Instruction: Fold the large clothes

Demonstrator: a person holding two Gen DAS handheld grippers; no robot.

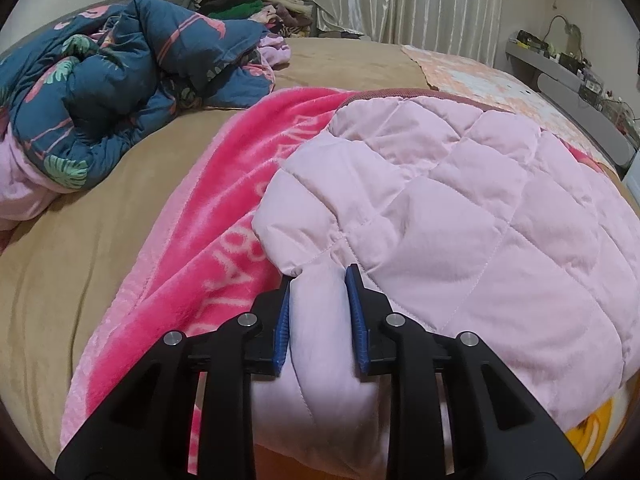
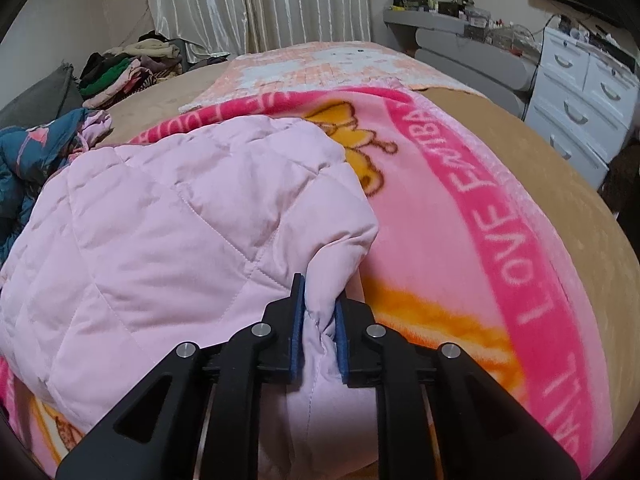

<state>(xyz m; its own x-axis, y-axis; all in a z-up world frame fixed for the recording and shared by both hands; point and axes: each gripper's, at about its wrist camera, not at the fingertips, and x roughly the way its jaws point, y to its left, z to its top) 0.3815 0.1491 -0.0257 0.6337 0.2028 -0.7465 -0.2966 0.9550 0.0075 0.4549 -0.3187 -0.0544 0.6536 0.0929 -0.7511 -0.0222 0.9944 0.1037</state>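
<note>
A pale pink quilted jacket (image 1: 460, 200) lies spread over a bright pink fleece blanket (image 1: 208, 216) on the bed. My left gripper (image 1: 320, 276) is shut on a bunched fold at the jacket's near left edge, and the fabric bulges between its blue pads (image 1: 357, 320). In the right wrist view the same jacket (image 2: 160, 216) covers the left half of the blanket (image 2: 460, 216), which has white lettering and an orange picture. My right gripper (image 2: 320, 292) is shut on a pinched corner of the jacket at its near right edge.
The bed has a tan sheet (image 1: 88, 248). A crumpled blue floral duvet (image 1: 120, 80) lies at its far left, with a pile of clothes (image 1: 256, 4) behind it. A grey shelf (image 2: 452, 24) and white drawers (image 2: 576, 92) stand on the right, and curtains (image 2: 256, 4) hang at the back.
</note>
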